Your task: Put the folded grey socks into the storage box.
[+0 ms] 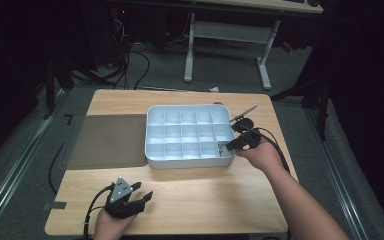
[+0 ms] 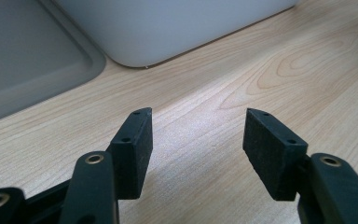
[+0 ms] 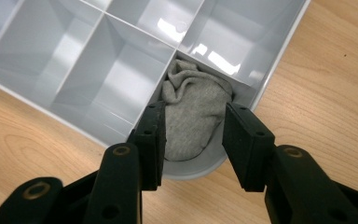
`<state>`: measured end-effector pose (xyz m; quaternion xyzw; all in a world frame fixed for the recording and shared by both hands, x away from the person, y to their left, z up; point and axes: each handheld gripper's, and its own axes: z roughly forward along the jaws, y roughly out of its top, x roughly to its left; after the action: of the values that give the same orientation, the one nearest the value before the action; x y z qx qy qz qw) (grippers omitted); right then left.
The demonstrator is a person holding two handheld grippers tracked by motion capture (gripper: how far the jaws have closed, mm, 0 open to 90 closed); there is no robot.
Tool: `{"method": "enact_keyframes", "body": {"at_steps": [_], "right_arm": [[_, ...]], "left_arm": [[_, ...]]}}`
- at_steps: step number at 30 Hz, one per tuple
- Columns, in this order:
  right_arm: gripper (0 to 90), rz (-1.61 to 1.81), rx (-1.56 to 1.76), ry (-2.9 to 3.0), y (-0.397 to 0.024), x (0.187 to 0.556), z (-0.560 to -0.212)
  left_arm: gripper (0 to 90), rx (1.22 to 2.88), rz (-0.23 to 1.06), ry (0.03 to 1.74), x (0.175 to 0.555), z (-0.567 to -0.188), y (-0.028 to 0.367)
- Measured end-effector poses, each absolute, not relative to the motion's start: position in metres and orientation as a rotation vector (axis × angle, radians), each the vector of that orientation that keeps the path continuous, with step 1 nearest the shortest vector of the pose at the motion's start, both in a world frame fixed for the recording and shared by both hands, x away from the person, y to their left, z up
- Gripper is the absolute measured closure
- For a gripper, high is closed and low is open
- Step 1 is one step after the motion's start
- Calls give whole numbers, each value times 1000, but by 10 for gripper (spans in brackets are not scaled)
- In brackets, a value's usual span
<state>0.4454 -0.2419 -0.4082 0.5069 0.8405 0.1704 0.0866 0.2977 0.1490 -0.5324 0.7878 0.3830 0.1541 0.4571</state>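
Lid: a flat grey lid point(image 1: 107, 141) lies on the left part of my table point(image 1: 190, 200), its right edge touching the tray; from my left gripper view it point(image 2: 23, 56) sits at the upper left, just beside the tray's rounded corner point(image 2: 168, 28)
Left gripper: I hold my left gripper point(image 1: 130, 199) low at the near left of the table, well apart from the tray; its jaws stand wide apart with bare wood point(image 2: 196, 140) between them and nothing held
Tray: the white tray point(image 1: 152, 150) sits mid-table, split into many small compartments in rows; those I can see in the high view look empty, apart from the near right corner one
Sock: a crumpled grey sock point(image 3: 191, 116) lies in the tray's near right corner compartment, bunched against the divider and the rounded outer wall point(image 3: 196, 170)
Right gripper: my right gripper point(image 1: 228, 146) reaches over the tray's near right corner; its jaws are parted, one on each side of the sock, the left pad point(image 3: 151, 135) close against the cloth, the right pad point(image 3: 242, 140) just clear of it; I cannot tell whether they grip it
Right hand: my right hand point(image 1: 262, 155) rests just outside the tray's right wall
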Motion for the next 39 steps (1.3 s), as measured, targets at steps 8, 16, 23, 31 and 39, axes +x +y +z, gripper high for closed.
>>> {"method": "enact_keyframes", "body": {"at_steps": [8, 16, 23, 31, 39], "right_arm": [[588, 681, 1451, 2409, -252, 417, -407], [521, 810, 1386, 2318, -258, 382, -421], [474, 906, 1315, 2284, -261, 354, -450], [462, 971, 1261, 2244, -257, 327, -482], [487, 1075, 1233, 2114, -254, 300, -507]], "left_arm": [[428, 1947, 385, 939, 297, -532, 147], [423, 1948, 385, 931, 295, -531, 143], [423, 1940, 387, 912, 292, -528, 138], [423, 1955, 380, 875, 287, -527, 127], [423, 1962, 375, 861, 284, -528, 121]]}}
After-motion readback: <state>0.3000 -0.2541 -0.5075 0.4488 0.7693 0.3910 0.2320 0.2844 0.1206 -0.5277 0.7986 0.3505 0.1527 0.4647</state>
